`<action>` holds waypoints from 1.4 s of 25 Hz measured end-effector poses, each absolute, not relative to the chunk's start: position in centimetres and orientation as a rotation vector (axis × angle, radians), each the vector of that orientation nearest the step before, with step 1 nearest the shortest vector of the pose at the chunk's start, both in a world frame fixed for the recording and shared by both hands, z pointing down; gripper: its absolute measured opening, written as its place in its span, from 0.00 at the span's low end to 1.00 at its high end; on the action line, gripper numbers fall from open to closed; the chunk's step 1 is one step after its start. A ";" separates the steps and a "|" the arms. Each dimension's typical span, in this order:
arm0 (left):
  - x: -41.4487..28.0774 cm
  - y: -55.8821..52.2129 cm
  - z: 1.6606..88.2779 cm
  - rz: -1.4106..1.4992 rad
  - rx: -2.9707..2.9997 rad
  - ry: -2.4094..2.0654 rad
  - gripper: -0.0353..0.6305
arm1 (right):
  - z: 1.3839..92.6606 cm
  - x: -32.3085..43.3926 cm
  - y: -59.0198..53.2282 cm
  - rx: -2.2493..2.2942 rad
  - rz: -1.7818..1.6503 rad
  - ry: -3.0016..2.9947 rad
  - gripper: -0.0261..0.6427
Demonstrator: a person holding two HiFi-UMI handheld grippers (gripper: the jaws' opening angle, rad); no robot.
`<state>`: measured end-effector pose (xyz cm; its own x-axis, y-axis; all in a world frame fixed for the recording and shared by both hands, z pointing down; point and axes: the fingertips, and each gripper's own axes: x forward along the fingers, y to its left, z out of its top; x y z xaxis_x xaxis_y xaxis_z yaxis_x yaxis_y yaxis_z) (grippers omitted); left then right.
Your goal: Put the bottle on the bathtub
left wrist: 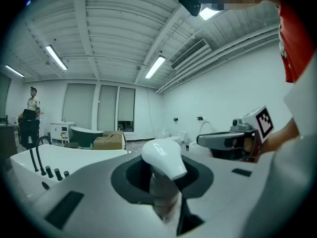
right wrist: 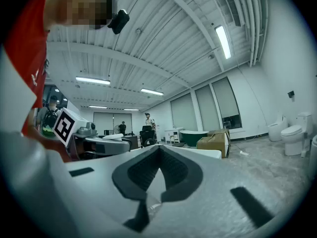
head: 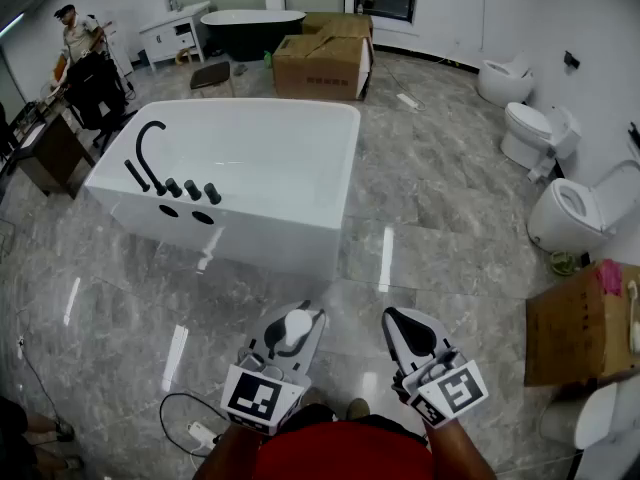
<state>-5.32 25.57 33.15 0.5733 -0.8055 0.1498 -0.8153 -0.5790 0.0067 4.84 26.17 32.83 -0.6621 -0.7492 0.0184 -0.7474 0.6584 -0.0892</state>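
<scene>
Bottle (head: 297,327) gripped in left claw (head: 300,313), white pump cap up, long axis roughly upright, right claw (head: 405,318) closed, empty

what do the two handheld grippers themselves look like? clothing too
The left tongs and right tongs are white moulded shells with black recessed pads lining the jaws. The left marker cube and right marker cube are white with black square patterns. The person wears a red top.

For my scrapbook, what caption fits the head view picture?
Left claw holds a white-capped bottle, right claw shut and empty, white bathtub ahead.
</scene>
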 end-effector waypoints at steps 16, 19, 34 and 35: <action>-11.3 19.3 35.4 0.178 2.761 -1.368 0.18 | 34.1 -0.8 20.6 -1.352 -0.143 2.855 0.05; -11.5 16.6 36.5 0.195 2.755 -1.384 0.18 | 34.7 -1.0 18.0 -1.335 -0.145 2.860 0.05; -9.6 -4.6 41.2 0.264 2.562 -1.626 0.18 | 37.1 4.1 -3.2 -1.178 -0.202 2.915 0.05; -9.5 -6.0 42.0 0.272 2.551 -1.649 0.18 | 37.3 4.6 -4.6 -1.166 -0.208 2.923 0.05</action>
<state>-9.52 -5.98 41.96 0.4006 -0.8945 0.1984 -0.9109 -0.4122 -0.0193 4.61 -4.60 37.29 -0.7266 -0.6844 0.0600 -0.6860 0.7180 -0.1177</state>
